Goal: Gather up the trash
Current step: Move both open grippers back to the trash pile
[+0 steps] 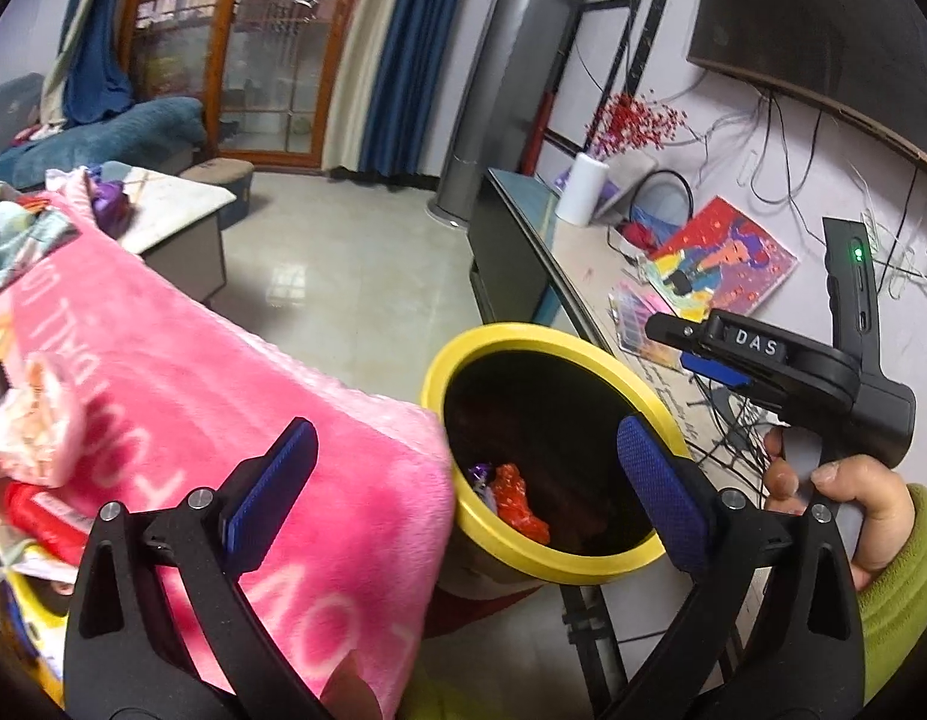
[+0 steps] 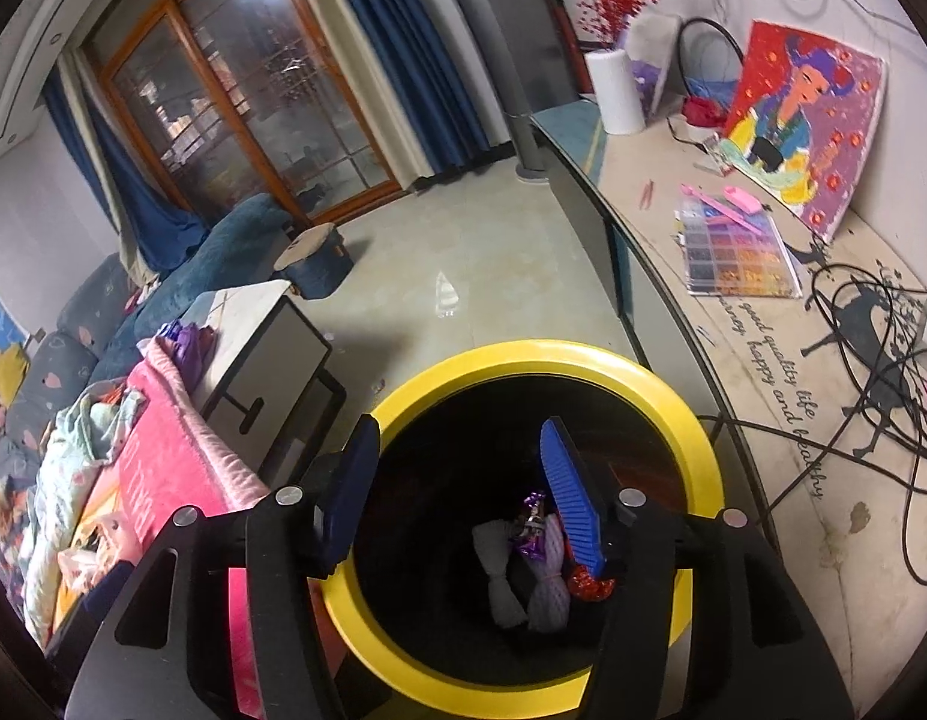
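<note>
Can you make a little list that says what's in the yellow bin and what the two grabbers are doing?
bin: yellow rim, black inside
in bin: purple wrapper, red wrapper, pale wrappers
left hand-held gripper: open, empty, by the bin
right hand-held gripper: open, empty, over the bin
beside bin: pink blanket

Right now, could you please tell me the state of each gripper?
Left gripper: open, holding nothing.
Right gripper: open, empty, above the yellow-rimmed bin.
</note>
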The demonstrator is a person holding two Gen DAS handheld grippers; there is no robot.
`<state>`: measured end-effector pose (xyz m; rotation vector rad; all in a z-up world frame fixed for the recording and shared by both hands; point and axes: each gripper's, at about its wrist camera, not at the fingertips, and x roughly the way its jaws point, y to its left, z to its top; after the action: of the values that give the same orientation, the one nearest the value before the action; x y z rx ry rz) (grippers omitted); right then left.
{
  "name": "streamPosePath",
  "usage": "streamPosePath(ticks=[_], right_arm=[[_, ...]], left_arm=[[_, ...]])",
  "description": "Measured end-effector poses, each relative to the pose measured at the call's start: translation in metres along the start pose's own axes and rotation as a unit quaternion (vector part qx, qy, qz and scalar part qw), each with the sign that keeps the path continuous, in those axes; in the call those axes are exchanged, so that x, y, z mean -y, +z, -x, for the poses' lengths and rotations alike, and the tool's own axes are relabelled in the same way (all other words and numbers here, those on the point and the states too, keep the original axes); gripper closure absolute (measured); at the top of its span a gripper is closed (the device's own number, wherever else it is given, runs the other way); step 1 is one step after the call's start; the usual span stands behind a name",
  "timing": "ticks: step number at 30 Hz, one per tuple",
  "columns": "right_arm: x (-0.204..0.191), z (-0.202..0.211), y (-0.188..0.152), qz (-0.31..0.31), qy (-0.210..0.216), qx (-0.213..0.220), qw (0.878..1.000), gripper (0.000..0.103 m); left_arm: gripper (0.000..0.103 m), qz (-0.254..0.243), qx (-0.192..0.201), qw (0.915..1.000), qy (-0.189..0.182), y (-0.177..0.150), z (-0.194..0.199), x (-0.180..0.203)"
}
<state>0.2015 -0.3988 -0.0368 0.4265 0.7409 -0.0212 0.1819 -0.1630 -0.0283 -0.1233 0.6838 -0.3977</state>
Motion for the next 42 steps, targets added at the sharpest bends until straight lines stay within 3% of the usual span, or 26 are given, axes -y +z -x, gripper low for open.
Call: streamPosePath(ticks=[18, 26, 42], right_arm=[[-0.086, 0.033, -0.026, 0.093, 0.045, 0.024, 0.994, 0.035], [-0.116, 0.037, -0.043, 0.131, 0.062, 0.019, 0.989, 0.033], [-0.170, 0.046, -0.081, 0.195, 0.109, 0.005, 0.975, 0.029]], left_arm=[[0.011, 0.026, 0.058, 0.9968, 0.048, 0.001, 0.048, -0.037], [0.011, 0.033, 0.076, 0.9938, 0.073, -0.002, 0.065, -0.054], [0.011, 0.052, 0.116, 0.9827, 0.135, -0.007, 0.101, -0.092]])
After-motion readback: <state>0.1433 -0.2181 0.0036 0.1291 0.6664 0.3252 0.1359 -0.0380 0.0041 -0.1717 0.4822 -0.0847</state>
